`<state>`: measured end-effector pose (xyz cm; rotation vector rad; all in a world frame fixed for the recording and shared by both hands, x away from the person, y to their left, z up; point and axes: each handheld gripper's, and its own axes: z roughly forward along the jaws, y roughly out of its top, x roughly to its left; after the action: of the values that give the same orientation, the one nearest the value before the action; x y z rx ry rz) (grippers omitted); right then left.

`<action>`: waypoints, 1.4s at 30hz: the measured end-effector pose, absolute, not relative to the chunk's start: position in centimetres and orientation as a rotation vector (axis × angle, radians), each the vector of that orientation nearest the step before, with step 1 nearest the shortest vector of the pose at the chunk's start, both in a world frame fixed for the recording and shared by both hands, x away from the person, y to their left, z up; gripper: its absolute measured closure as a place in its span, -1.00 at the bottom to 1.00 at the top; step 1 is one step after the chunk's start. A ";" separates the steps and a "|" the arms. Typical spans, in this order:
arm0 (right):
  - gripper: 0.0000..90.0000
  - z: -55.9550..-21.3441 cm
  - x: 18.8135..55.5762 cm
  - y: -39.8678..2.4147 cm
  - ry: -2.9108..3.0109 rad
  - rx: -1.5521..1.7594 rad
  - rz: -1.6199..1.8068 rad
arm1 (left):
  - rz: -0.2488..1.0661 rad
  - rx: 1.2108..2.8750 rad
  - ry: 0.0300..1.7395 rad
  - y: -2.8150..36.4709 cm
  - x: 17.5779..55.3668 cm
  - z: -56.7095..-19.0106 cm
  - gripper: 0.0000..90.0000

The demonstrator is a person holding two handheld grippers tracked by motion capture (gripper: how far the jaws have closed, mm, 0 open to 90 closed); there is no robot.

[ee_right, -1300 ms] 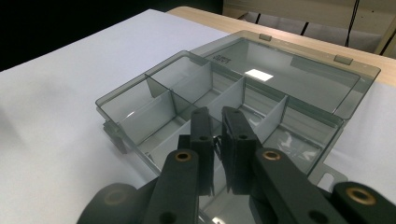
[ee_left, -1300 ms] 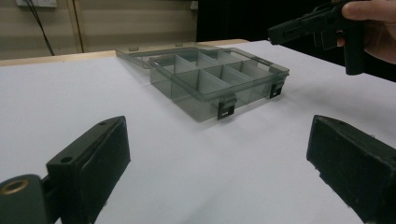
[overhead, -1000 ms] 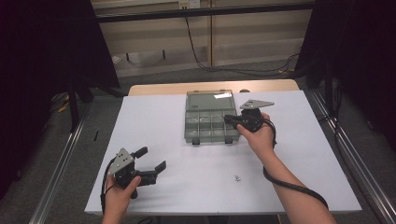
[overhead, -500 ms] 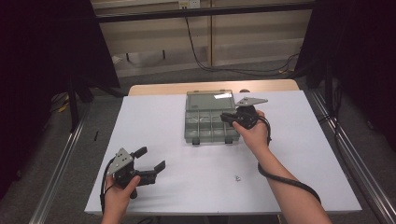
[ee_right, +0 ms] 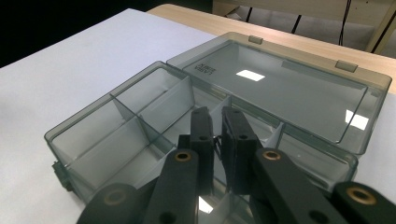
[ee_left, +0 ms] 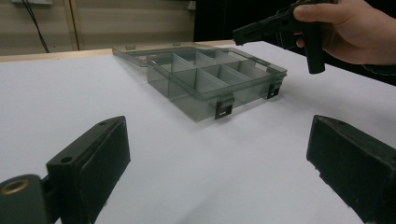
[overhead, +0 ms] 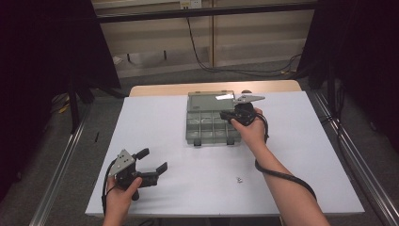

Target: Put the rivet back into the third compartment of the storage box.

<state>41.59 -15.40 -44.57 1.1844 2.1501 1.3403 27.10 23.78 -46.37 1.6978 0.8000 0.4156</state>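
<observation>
A clear grey plastic box point(overhead: 210, 123) with dividers sits on the white tabletop point(overhead: 301, 155), toward the far edge and a little right of the middle. Its lid point(overhead: 211, 100) lies folded flat behind it, reaching the wooden strip along the far edge. The two latches hang at the box's near wall.

The right gripper point(overhead: 226, 115) is over the right end of the box, held in the person's right hand point(overhead: 250, 129), its grey plate point(overhead: 249, 98) pointing toward the far right. In the right gripper view its jaws are drawn almost together above the compartments on that side, and a small thin dark thing point(ee_right: 216, 141) sits pinched in the narrow gap between them; what it is cannot be told. The jaws hang just above the dividers, not touching them.

The left gripper point(overhead: 153, 160) is near the front left corner of the tabletop, held in the left hand point(overhead: 120, 193) well apart from the box. Its jaws stand wide apart with nothing between them, pointing across the tabletop at the box.

A tiny pale part point(overhead: 239, 179) lies alone on the tabletop, nearer the front edge, below the right forearm.
</observation>
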 end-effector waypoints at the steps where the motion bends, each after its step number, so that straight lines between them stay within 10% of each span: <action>1: 0.86 -44.6 41.7 -15.3 2.149 1.192 1.334 | 0.416 1.698 0.796 23.8 27.1 -46.4 -0.87; 42: 0.52 -44.7 41.4 -15.1 2.138 1.186 1.373 | 0.413 1.691 0.806 23.8 27.2 -46.5 -0.87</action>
<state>41.38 -15.06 -44.69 1.1858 2.1378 1.3731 27.24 23.79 -46.49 1.6914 0.8063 0.4133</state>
